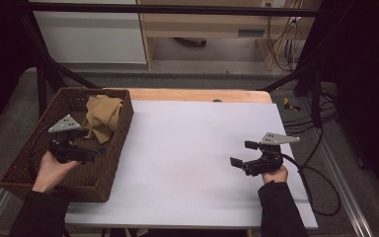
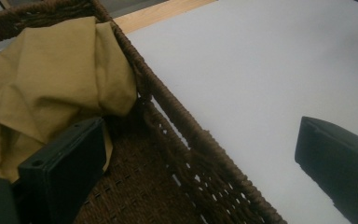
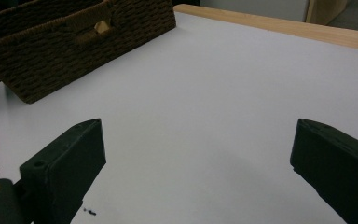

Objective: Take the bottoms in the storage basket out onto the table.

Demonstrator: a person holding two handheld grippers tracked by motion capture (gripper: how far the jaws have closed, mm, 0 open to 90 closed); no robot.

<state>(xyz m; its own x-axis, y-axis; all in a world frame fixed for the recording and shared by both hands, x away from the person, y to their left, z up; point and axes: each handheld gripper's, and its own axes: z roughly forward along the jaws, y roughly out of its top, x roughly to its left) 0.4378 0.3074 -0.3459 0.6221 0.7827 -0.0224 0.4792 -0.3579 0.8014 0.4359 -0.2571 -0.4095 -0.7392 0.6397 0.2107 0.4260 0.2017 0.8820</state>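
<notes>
White table sheet point(image 1: 187, 148) spans most of the high view, wooden edge at 12. Wicker basket point(image 1: 109, 163) sits at 9 o'clock, hanging off the sheet's left side. Tan cloth point(image 1: 101, 117) lies bunched in the basket's far end, about 10 (one fold draped on the rim). My left tongs point(image 1: 96, 154) hover inside the basket just near the cloth, jaws spread wide, gripping nothing. My right tongs point(image 1: 243, 153) at 4 o'clock over bare sheet, also wide open, empty.

The high view looks forward and down over the whole white table point(image 1: 192, 163); both gripper views sit low, sharing the brown woven wicker basket point(image 2: 200, 154).
</notes>
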